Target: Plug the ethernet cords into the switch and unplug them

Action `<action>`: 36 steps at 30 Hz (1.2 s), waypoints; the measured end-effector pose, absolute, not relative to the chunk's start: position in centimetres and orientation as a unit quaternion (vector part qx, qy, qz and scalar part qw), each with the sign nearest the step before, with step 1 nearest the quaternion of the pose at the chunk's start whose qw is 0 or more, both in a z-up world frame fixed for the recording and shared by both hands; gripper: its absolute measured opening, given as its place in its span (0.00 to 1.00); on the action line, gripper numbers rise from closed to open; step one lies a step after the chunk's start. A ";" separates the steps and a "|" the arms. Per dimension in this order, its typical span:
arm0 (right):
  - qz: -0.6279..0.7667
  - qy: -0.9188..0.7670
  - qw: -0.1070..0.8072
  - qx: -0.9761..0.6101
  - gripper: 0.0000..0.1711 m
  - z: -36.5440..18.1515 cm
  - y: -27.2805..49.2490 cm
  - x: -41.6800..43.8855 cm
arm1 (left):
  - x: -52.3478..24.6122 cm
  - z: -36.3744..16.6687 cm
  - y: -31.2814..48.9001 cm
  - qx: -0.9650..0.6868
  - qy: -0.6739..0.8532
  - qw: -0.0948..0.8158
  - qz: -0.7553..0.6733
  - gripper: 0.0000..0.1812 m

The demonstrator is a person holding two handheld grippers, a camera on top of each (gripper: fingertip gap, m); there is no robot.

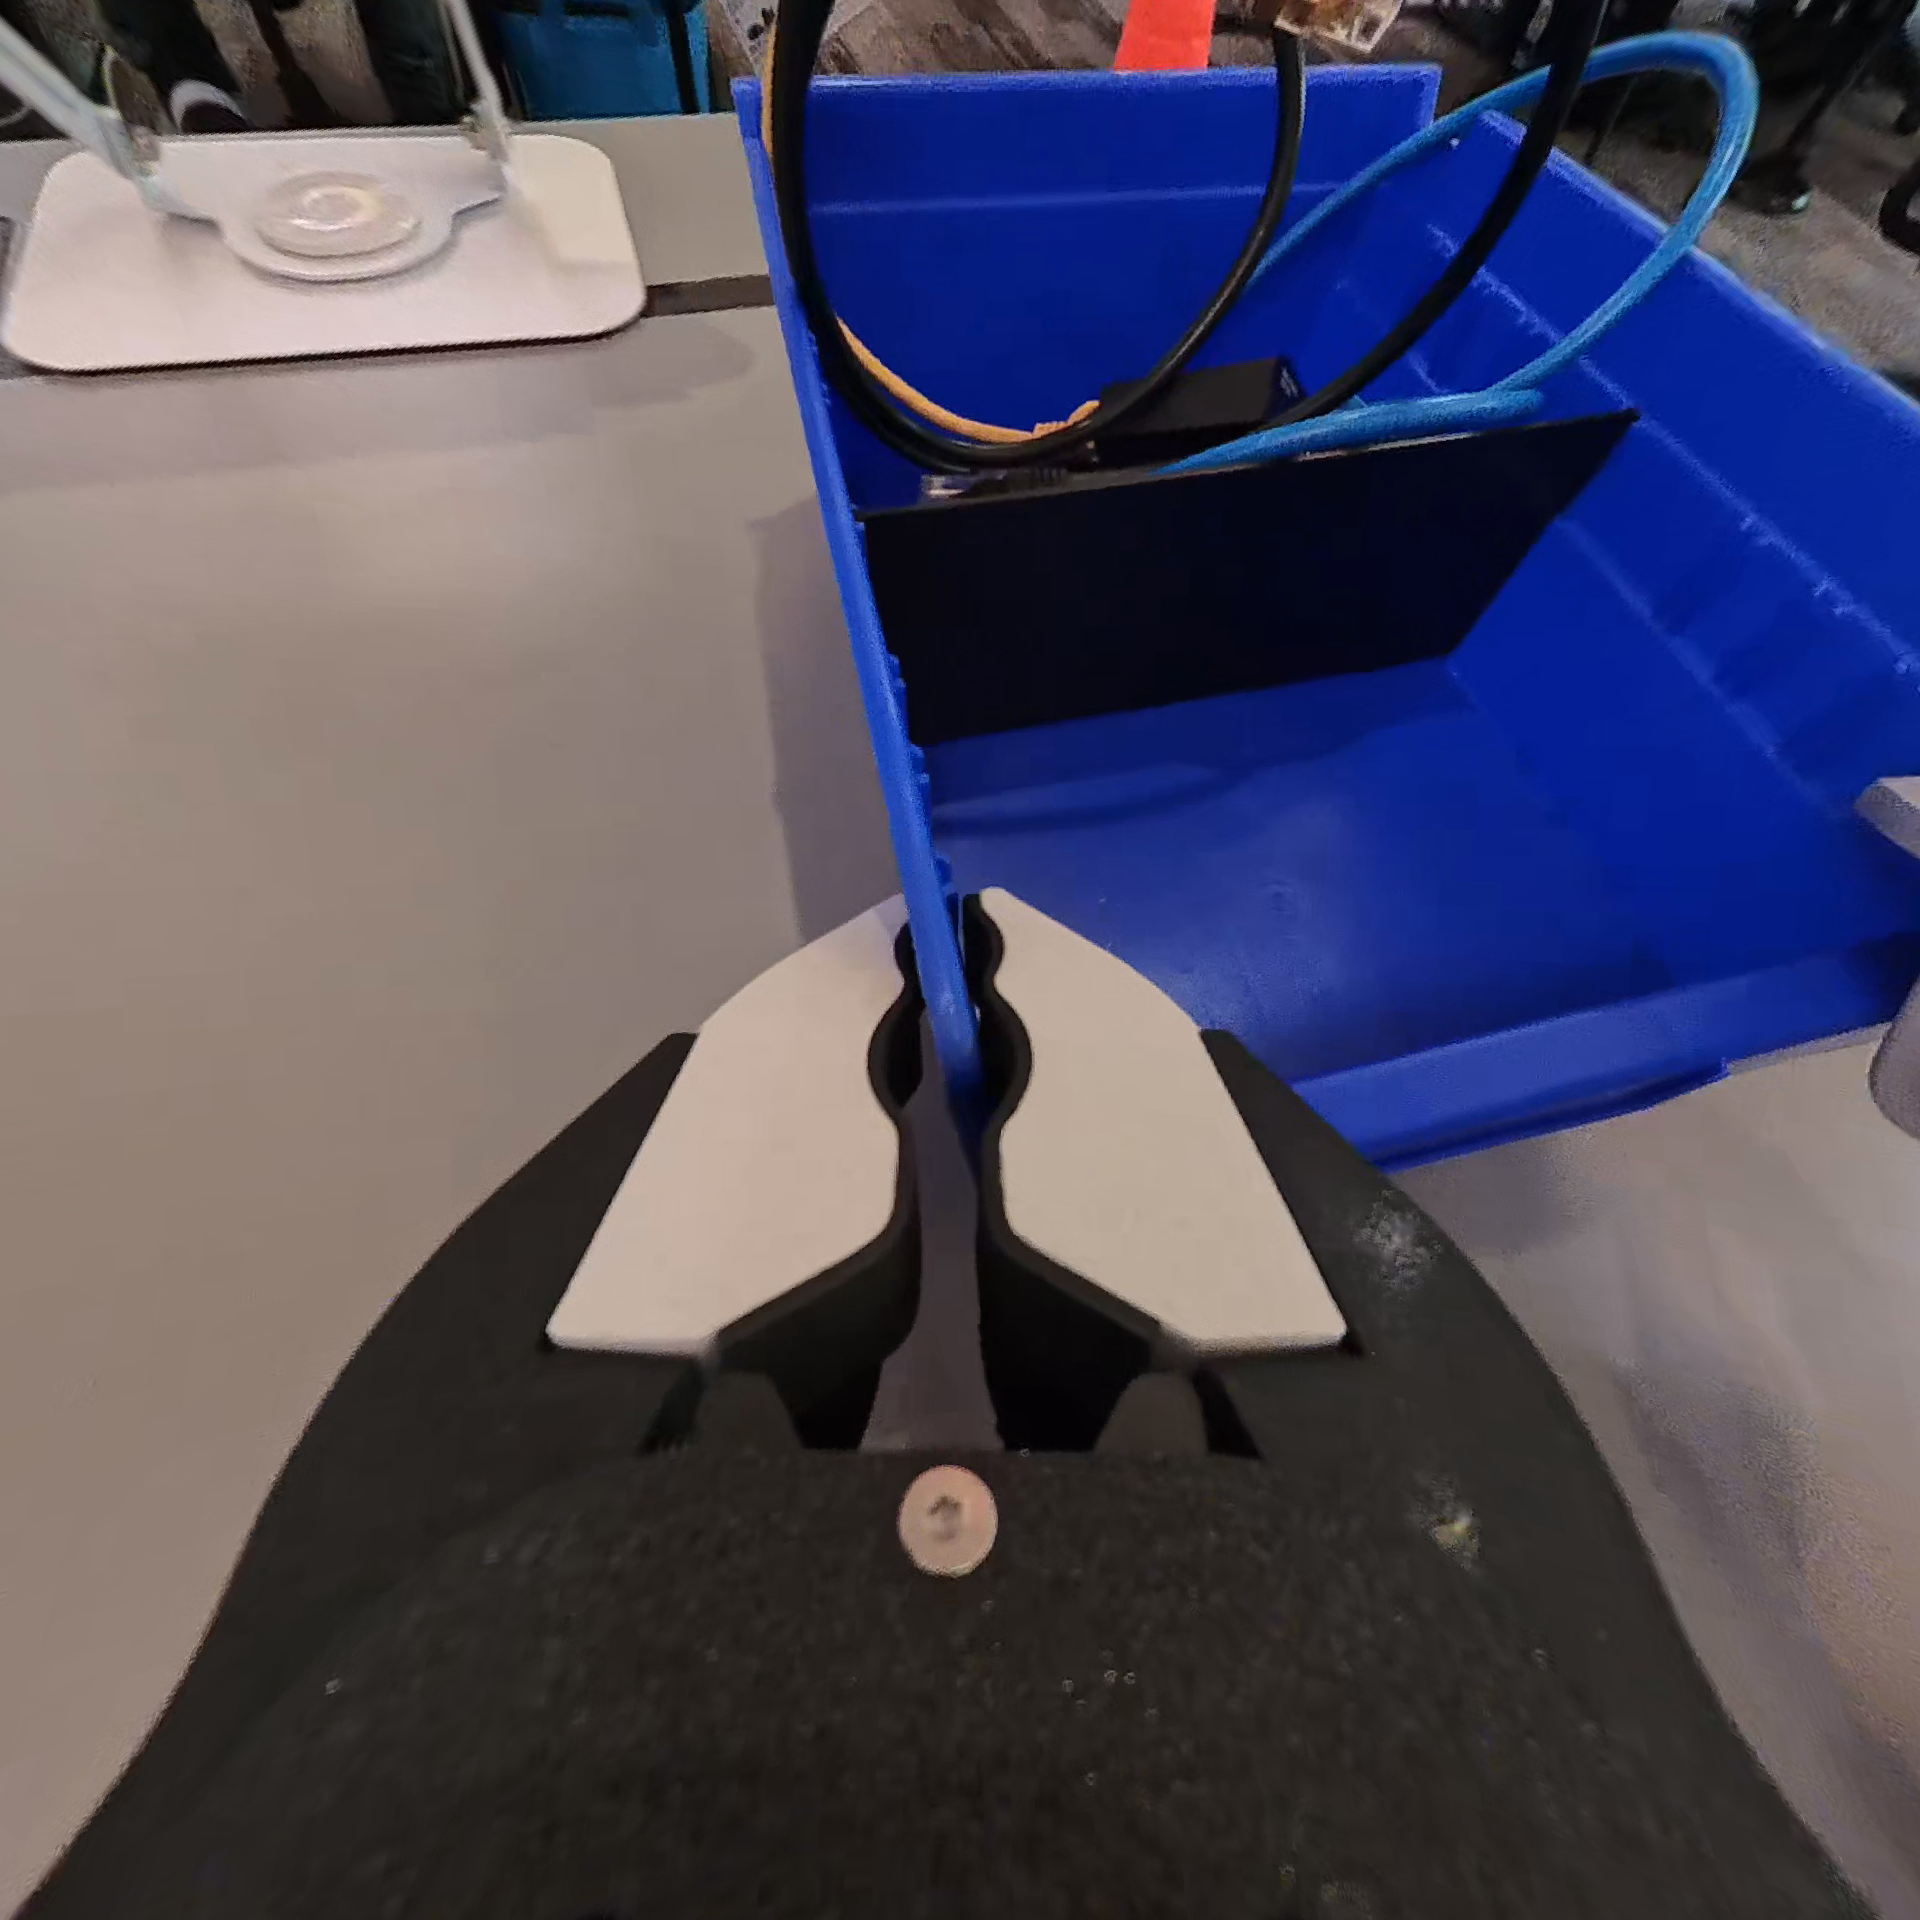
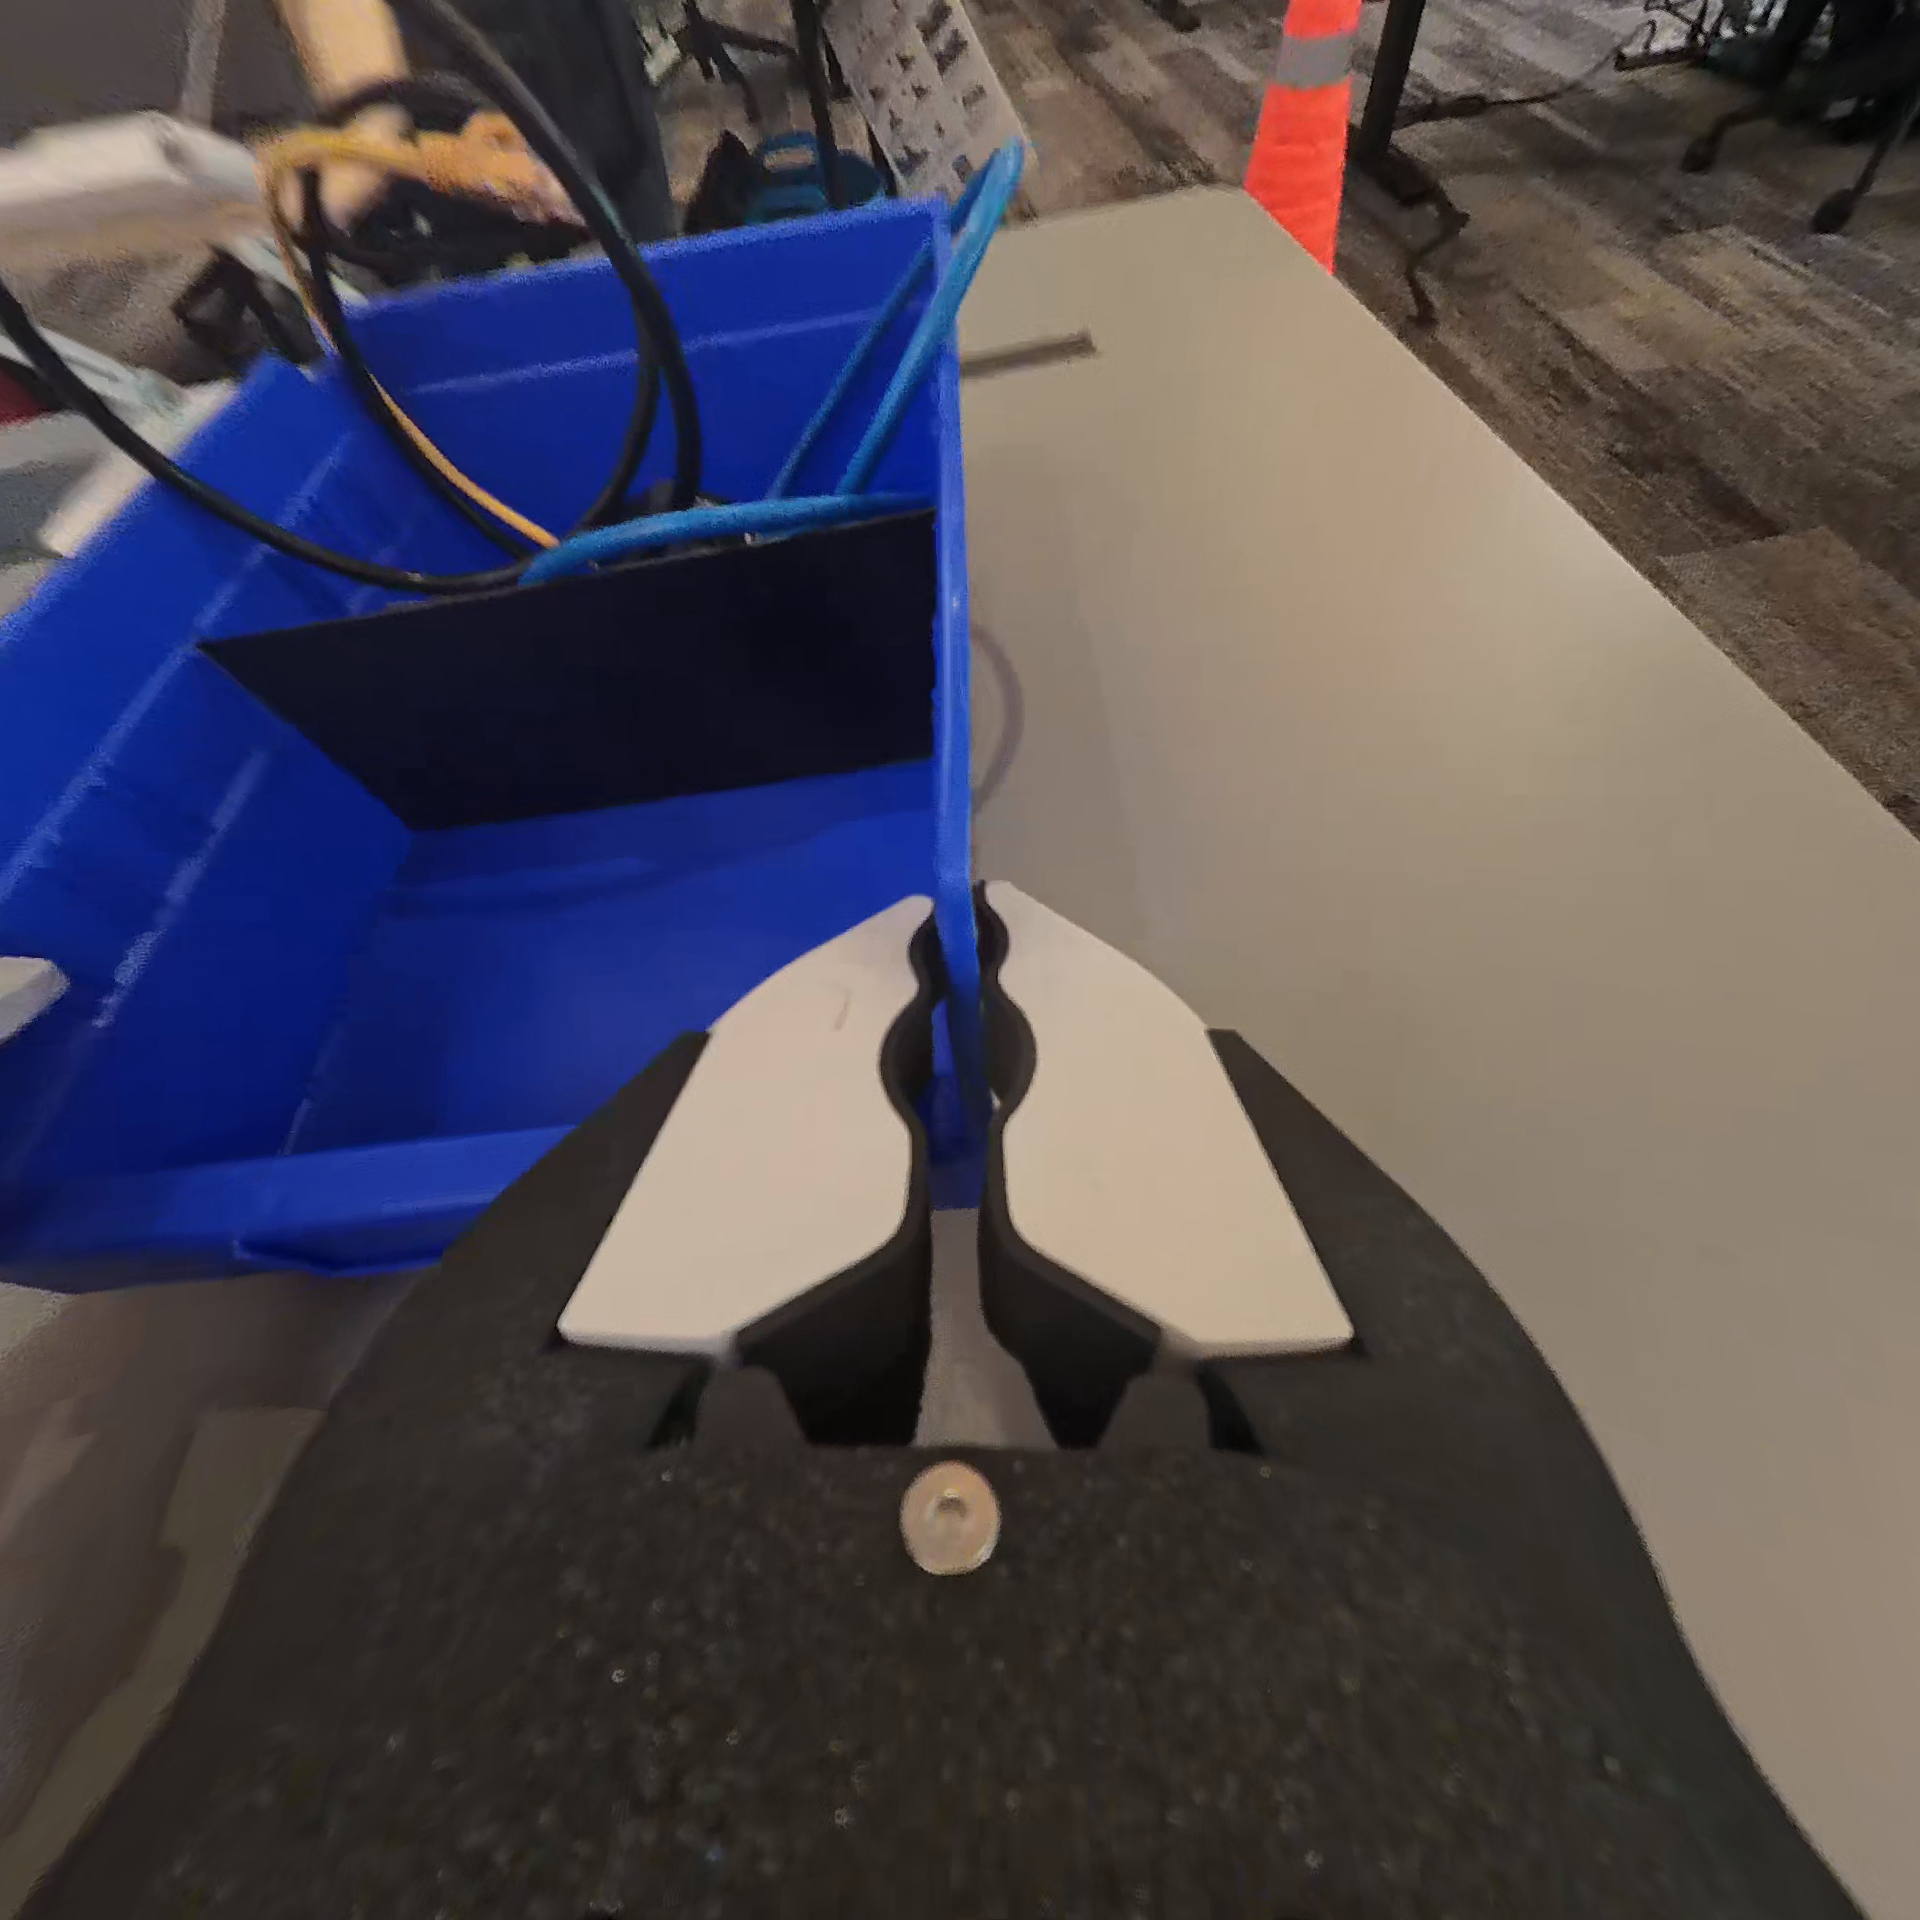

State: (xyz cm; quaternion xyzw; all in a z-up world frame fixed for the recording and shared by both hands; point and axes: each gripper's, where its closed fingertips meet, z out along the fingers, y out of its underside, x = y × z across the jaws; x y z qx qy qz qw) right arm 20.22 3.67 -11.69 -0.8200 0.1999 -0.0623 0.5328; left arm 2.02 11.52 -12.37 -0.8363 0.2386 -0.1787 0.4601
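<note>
While each gripper pinches a side wall of the blue bin point(image 1: 1195, 260), the left gripper point(image 1: 943, 940) on its left wall and the right gripper point(image 2: 961, 925) on its right wall, the switch point(image 1: 1195, 400) lies well ahead of both, behind the black divider point(image 1: 1195, 582), with the black cord point(image 1: 831, 312), orange cord point(image 1: 935, 400) and blue cord point(image 1: 1662, 239) looping up above it.

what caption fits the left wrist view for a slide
Left gripper clamped on the side wall of a blue bin holding black, orange and blue cables behind a black divider.
</note>
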 end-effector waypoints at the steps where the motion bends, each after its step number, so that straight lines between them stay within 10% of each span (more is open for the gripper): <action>1: -0.061 0.196 0.542 -0.815 0.02 -11.1 4.0 19.4 | 1.2 -12.1 11.8 -0.836 0.232 0.463 -0.182 0.02; 18: -0.006 0.080 0.562 -0.823 0.02 -11.6 15.5 -5.2 | -24.7 -11.8 19.2 -0.850 0.139 0.504 -0.065 0.02; 29: 0.061 -0.089 0.527 -0.843 0.11 -12.8 11.1 -7.0 | -26.6 -8.5 13.6 -0.813 0.187 0.523 -0.176 0.18; 36: 0.152 -0.168 0.496 -0.838 0.17 -14.6 5.3 -9.4 | -45.0 -5.8 13.6 -0.780 0.049 0.620 -0.069 0.20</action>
